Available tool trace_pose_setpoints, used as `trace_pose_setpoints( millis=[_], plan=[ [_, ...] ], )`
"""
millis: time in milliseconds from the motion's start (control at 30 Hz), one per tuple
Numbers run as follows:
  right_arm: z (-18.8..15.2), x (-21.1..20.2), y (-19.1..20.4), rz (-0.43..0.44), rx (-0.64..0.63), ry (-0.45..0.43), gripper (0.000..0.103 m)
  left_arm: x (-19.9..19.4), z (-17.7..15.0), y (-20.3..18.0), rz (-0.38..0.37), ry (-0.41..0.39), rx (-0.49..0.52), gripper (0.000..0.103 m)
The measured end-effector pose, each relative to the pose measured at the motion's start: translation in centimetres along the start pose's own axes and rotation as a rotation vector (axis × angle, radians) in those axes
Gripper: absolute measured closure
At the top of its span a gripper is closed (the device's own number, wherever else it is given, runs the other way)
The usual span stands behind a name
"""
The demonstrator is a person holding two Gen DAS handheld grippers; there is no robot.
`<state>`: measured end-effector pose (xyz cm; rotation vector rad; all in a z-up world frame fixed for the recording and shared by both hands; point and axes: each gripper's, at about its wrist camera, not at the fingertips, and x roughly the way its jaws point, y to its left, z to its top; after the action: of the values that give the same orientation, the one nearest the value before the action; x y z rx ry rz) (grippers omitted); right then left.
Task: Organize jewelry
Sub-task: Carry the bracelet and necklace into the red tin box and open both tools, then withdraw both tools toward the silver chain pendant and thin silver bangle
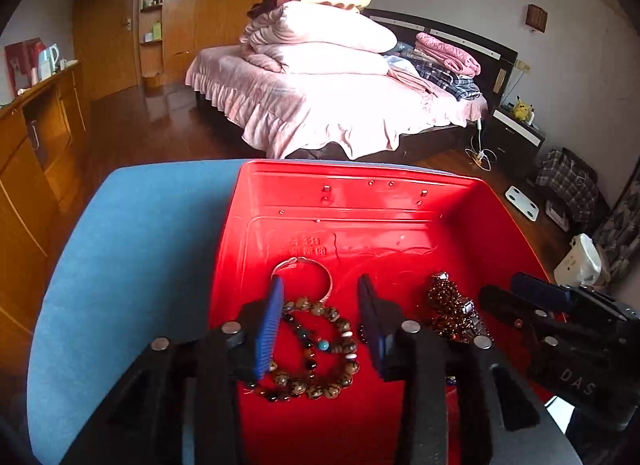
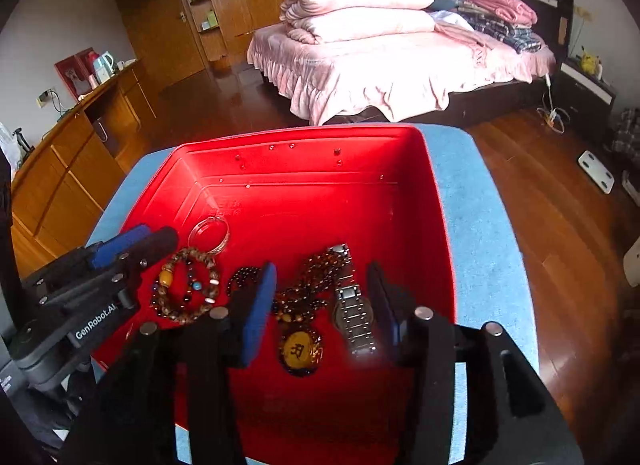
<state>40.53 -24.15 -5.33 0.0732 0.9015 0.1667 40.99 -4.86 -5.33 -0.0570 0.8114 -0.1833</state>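
In the left wrist view, the left claw (image 1: 322,315) hangs over a red tray (image 1: 400,193) that sits on a blue counter (image 1: 132,249). Its blue-padded jaws stand apart, released, gripping nothing. Below and between them lies a beaded bracelet (image 1: 316,349) of brown beads with a few coloured ones, flat on the tray floor. A thin silver bangle (image 1: 304,271) lies just beyond it, touching or overlapping its far edge. To the right, a heap of brown beaded necklace (image 1: 450,307) rests on the tray floor, and past that the right claw (image 1: 516,289) reaches in from the right edge. Behind the tray stands a bed (image 1: 340,105) piled with pink bedding. In the right wrist view, the right claw (image 2: 324,305) hovers over the same tray (image 2: 296,137), its jaws parted and free, with nothing pressed between the pads. Under the gap lie the brown necklace (image 2: 316,277) with a round yellow pendant (image 2: 300,349) nearest the camera, and a silver metal watch (image 2: 354,317) just beside it on the right. Left of these sit the beaded bracelet (image 2: 186,285) and the silver bangle (image 2: 210,233), with the left claw (image 2: 136,243) over the tray's left side near them.
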Motion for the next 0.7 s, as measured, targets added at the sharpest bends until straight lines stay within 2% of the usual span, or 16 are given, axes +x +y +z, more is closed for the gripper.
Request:
trace_pose_setpoints(
  millis=[33,100,167,267,567,700],
  plan=[
    [0.0,-0.1,-0.2,-0.003,-0.002,-0.004,0.056,-0.3,-0.1,0.0,0.002,-0.007,0.003,0.064],
    [-0.1,-0.4,-0.4,-0.003,0.002,-0.011,0.056,-1.0,-0.3,0.1,0.006,-0.020,0.003,0.053],
    [-0.4,-0.9,-0.5,-0.007,0.003,-0.021,0.054,-1.9,-0.6,0.2,0.023,-0.044,0.009,0.050],
    [-1.1,-2.0,-0.5,-0.012,0.007,-0.044,0.052,-3.6,-1.1,0.2,0.040,-0.085,0.027,0.040],
    [-4.0,-6.2,1.5,-0.031,-0.028,-0.103,0.050,-7.9,-4.2,1.0,0.073,-0.126,0.016,0.039],
    [-5.6,-7.6,2.3,-0.033,-0.042,-0.118,0.047,-9.6,-5.7,1.4,0.086,-0.134,0.018,0.033]
  ],
)
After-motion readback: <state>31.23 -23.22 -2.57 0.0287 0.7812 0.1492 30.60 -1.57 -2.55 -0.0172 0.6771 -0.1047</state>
